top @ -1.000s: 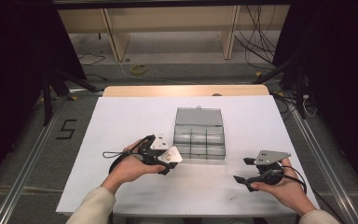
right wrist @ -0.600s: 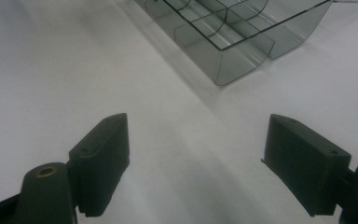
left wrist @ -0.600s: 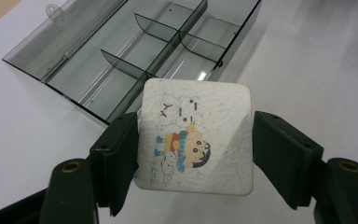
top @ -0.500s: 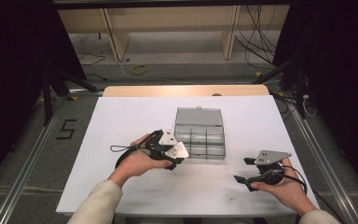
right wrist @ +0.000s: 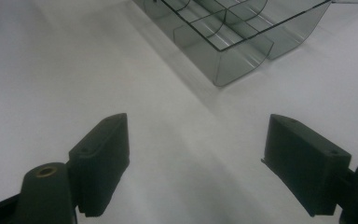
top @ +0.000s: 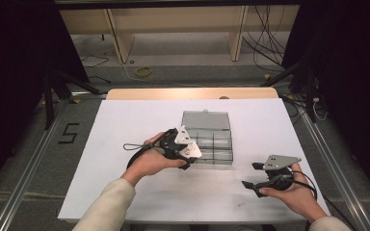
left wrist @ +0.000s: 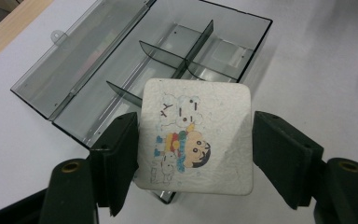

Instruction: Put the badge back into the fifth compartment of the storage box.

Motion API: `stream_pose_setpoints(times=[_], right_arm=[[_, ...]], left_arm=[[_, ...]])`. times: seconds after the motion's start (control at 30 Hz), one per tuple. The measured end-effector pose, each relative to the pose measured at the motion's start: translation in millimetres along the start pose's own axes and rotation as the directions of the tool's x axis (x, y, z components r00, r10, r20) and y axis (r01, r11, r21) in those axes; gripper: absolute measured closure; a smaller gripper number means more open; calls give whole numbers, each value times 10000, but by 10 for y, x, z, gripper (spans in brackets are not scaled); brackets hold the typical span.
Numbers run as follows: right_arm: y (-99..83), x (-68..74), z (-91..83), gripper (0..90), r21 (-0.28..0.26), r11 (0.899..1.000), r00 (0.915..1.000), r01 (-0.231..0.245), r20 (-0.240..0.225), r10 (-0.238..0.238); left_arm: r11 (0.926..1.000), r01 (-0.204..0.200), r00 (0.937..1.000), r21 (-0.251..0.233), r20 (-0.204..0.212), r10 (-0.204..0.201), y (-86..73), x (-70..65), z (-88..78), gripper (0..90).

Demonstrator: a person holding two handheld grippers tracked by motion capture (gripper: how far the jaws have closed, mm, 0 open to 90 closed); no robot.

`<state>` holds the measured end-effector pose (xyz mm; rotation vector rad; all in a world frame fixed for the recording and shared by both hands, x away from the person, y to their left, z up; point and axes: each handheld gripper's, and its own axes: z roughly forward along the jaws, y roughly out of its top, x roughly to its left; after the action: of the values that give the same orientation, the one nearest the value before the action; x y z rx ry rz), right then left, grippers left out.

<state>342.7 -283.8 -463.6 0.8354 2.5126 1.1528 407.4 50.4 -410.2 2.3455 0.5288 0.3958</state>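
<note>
Since 1 s ago, left gripper (top: 189, 150) has moved toward the box (top: 211, 139) w/ its card; right gripper (top: 261, 176) hasn't moved.

Room: dark at both sides, grey floor w/ cables and a wooden frame beyond the table (top: 125, 183). Floor at left has a "5" mark (top: 68, 133). Table top is plain white, w/ a wood edge at the far side.

Box: smoky clear plastic, lid folded open on the far side, dividers make several compartments, sits mid-table.

Card (left wrist: 196, 135): a square white tile w/ rounded corners, crinkled face, cartoon kid in a striped top plus a cloud-like figure above. It's clamped between the left jaws, edges against both pads, held over the box's near edge.

Right gripper: jaws wide apart, nothing between them, resting low at the table's near right, pointed toward the box corner, well apart from it.
</note>
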Motion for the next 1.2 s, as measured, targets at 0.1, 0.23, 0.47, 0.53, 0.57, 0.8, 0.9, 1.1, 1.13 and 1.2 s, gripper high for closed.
stream_pose_setpoints(times=[0.1, 0.23, 0.47, 0.53, 0.57, 0.8, 0.9, 1.1, 1.13, 1.2], right_arm=[[1, 0, -1, 226, -16, 10000, 10000, 2, 8, -2], [-1, -4, -4, 225, -26, 10000, 10000, 2, 32, -2], [0, -6, -6, 224, -36, 10000, 10000, 6, 36, -6], [1, -6, -6, 225, -39, 10000, 10000, 7, 28, -7], [2, -5, -6, 224, -44, 10000, 10000, 9, 33, -9], [1, -6, -8, 224, -59, 10000, 10000, 2, 28, -2], [1, -7, -9, 223, -63, 10000, 10000, 3, 24, -2], [1, -7, -13, 222, -77, 10000, 10000, -1, 22, 1], [1, -7, -14, 222, -75, 10000, 10000, 1, 24, -1], [1, -8, -13, 222, -73, 10000, 10000, -1, 25, 1]], left_arm=[[10000, 15, 10000, 27, -36, -15, 39, 4, 38, 322], [9998, 154, 9998, 135, -124, -152, 123, 9, 144, 322], [9994, 256, 9995, 213, -164, -253, 185, 18, 259, 322], [9991, 293, 9993, 295, -222, -286, 198, 24, 311, 322], [9988, 361, 9991, 320, -218, -354, 202, 27, 340, 322], [9958, 739, 9970, 543, -286, -724, 231, 42, 538, 321], [9947, 853, 9960, 568, -298, -837, 238, 41, 571, 323], [9937, 1021, 9946, 460, -241, -1011, 237, 45, 607, 256], [9937, 1065, 9941, 341, -224, -1058, 239, 44, 599, 257], [9912, 1316, 9913, 107, -104, -1315, 243, 53, 571, 277]])
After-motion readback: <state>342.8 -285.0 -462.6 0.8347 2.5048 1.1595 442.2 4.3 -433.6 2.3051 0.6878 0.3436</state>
